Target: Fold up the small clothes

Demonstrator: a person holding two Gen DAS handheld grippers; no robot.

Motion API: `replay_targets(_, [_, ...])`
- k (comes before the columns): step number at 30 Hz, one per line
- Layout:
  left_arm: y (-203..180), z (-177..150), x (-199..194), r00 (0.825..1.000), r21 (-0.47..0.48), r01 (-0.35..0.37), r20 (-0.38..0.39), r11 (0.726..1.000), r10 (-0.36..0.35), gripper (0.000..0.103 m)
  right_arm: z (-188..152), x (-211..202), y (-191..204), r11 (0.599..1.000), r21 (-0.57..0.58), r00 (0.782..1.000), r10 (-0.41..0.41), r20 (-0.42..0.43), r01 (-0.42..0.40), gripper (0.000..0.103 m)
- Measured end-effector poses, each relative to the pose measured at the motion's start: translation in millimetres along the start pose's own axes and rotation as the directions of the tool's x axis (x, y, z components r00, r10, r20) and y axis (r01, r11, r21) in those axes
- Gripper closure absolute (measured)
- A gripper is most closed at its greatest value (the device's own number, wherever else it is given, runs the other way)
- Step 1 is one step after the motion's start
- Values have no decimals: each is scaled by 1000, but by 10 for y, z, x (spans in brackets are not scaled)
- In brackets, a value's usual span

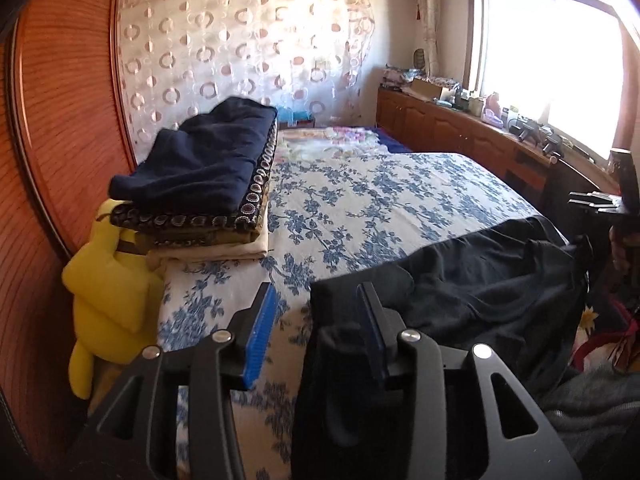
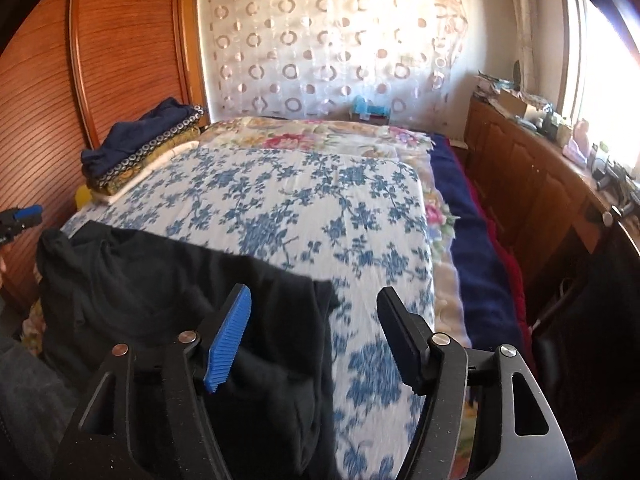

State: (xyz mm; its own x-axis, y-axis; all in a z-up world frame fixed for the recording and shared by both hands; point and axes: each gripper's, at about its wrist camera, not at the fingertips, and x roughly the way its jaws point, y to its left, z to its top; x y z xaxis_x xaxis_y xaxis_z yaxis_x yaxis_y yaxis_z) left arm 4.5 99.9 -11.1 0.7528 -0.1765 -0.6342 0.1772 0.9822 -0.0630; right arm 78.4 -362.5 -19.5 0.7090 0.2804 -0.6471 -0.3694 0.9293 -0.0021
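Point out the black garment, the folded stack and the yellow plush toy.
black garment (image 2: 168, 280), right wrist view, its flat middle.
folded stack (image 1: 208, 168), left wrist view, navy top layer.
yellow plush toy (image 1: 108, 292), left wrist view, its body.

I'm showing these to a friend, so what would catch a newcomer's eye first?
Probably the blue-flowered bedspread filling the middle, with a black garment spread across its near edge between the open left gripper and right gripper. Next, the stack of folded fabrics by the wooden headboard.

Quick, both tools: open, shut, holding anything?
Left tool: open, black garment edge between its pads, not gripped.
Right tool: open, holding nothing.
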Motion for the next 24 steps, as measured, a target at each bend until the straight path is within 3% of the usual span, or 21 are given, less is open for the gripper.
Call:
replay_targets(7, [185, 133, 544, 994, -43, 42, -103, 998, -46, 63, 12, 607, -93, 998, 43, 994, 57, -94, -53, 36])
replay_targets(17, [40, -10, 1023, 962, -15, 117, -245, 993, -117, 63, -73, 904, -138, 994, 82, 980, 92, -177, -79, 36])
replay_targets(23, [96, -43, 1047, 956, -42, 139, -257, 989, -145, 63, -113, 944, -106, 994, 71, 977, 94, -191, -82, 35])
replay_targets(24, [94, -44, 1046, 955, -43, 146, -255, 988, -152, 68, -113, 949, -99, 994, 71, 977, 97, -191, -85, 35])
